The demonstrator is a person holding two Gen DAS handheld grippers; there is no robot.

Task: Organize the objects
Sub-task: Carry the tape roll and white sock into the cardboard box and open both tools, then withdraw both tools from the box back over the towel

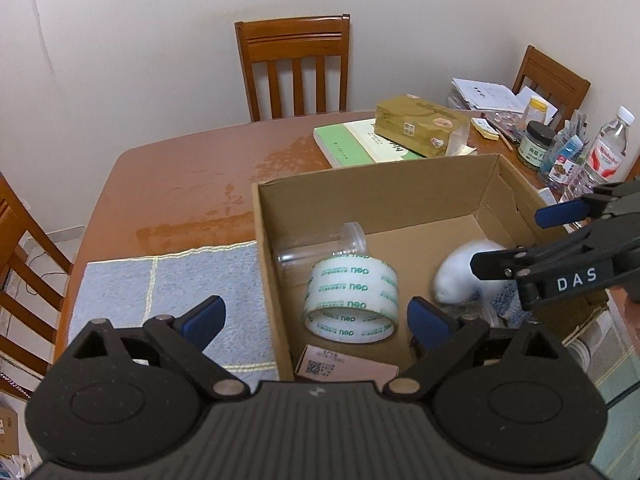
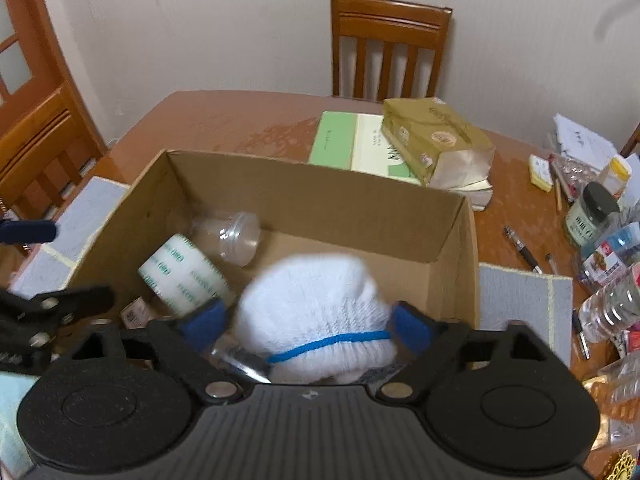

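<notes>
your right gripper (image 2: 306, 326) stands wide open around the white knitted glove with a blue cuff band (image 2: 316, 312), blurred inside the brown cardboard box (image 2: 460, 240), while your left gripper (image 1: 316, 316) hangs open over the near-left corner.

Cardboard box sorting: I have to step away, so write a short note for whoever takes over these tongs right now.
Left tongs: open, empty, over the cardboard box.
Right tongs: open around the white glove, which is blurred; grip released.
In the box: tape roll, clear plastic jar, small carton, glove.
Left: towel looks bare; book, tissue pack and right-side clutter remain outside.
</notes>
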